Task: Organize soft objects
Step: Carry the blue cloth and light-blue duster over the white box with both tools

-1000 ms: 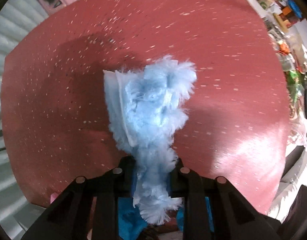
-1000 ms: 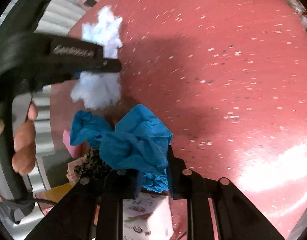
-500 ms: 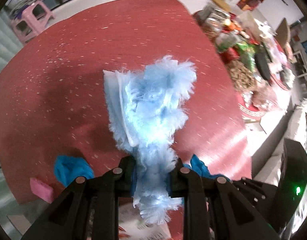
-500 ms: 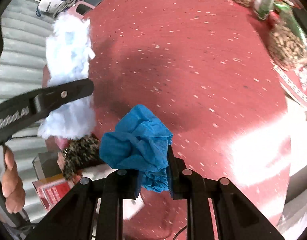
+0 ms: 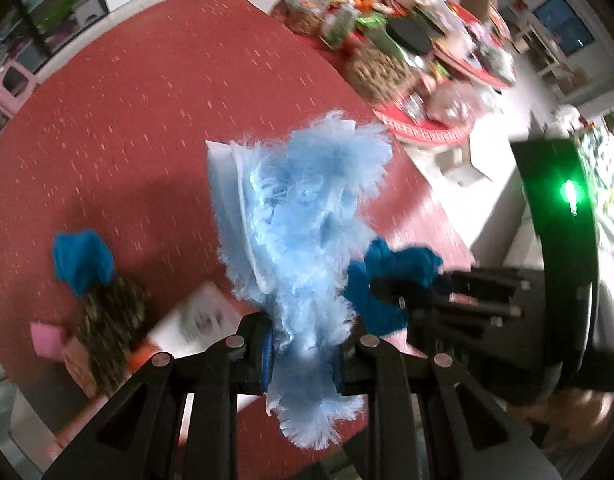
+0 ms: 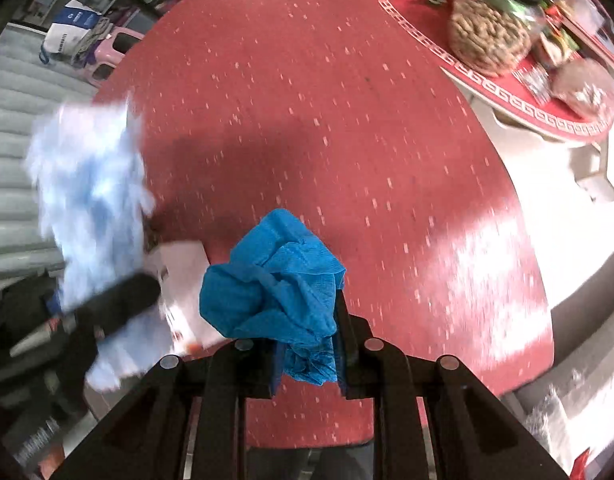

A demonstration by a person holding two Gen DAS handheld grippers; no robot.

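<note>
My left gripper point(image 5: 303, 364) is shut on a fluffy light-blue duster head point(image 5: 299, 216), which sticks up above the red speckled table point(image 5: 155, 112). My right gripper point(image 6: 307, 364) is shut on a crumpled blue cloth point(image 6: 275, 280). In the left wrist view the right gripper point(image 5: 391, 296) sits just to the right with its blue cloth point(image 5: 391, 272). Seen from the right wrist, the light-blue duster head point(image 6: 91, 188) is blurred at the left, held by the left gripper point(image 6: 119, 304). A second blue cloth point(image 5: 83, 260) lies on the table at the left.
Beside the second blue cloth lie a dark speckled soft thing point(image 5: 107, 320), a pink block point(image 5: 47, 338) and a white packet point(image 5: 199, 316). A round red table point(image 6: 503, 60) crowded with jars and packets stands at the far right. The near table edge point(image 6: 543, 320) is on the right.
Both grippers have swept across the table and risen, each keeping its hold. The crowded round table has come into view, and the right gripper now shows beside the left.
</note>
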